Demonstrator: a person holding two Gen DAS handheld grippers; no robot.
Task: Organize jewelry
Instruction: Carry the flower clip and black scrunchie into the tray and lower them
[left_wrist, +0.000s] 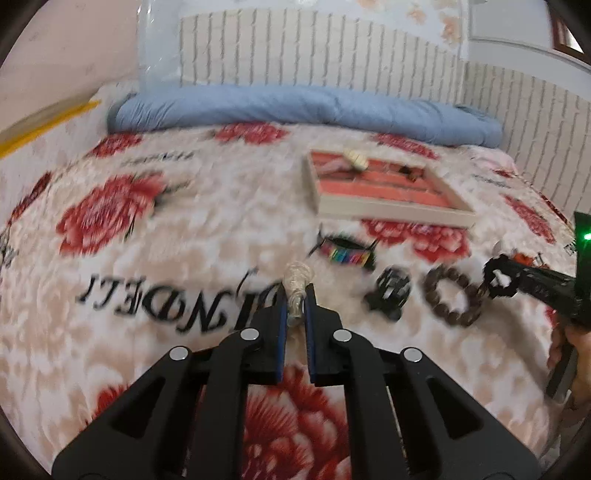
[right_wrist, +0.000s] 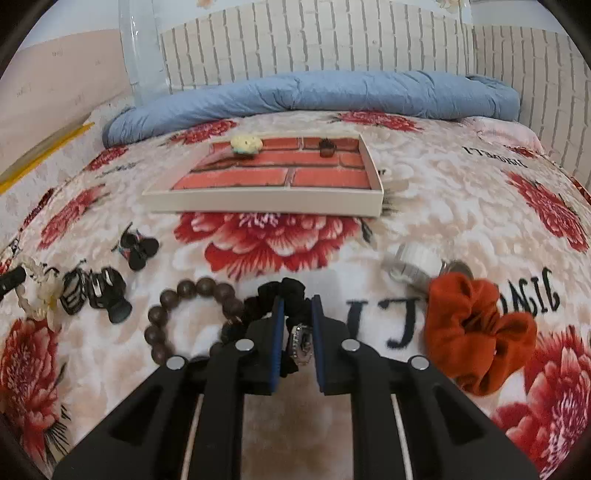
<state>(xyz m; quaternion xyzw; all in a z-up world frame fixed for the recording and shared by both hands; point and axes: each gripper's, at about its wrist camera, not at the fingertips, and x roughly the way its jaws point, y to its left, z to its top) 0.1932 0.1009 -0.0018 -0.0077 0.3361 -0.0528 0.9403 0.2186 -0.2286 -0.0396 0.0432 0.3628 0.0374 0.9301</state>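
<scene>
Left gripper (left_wrist: 295, 295) jaws pinch a clear bracelet (left_wrist: 296, 286), right gripper (right_wrist: 297, 321) jaws a black scrunchie (right_wrist: 280, 295), both destined for the far tray (right_wrist: 266, 201).

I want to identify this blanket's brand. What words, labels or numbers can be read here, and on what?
"NDELI": large black upside-down letters on the floral blanket, beginning hidden by the left claw.
Other black lettering on the blanket: partial or blurred, unreadable.
Tray: no text.
</scene>
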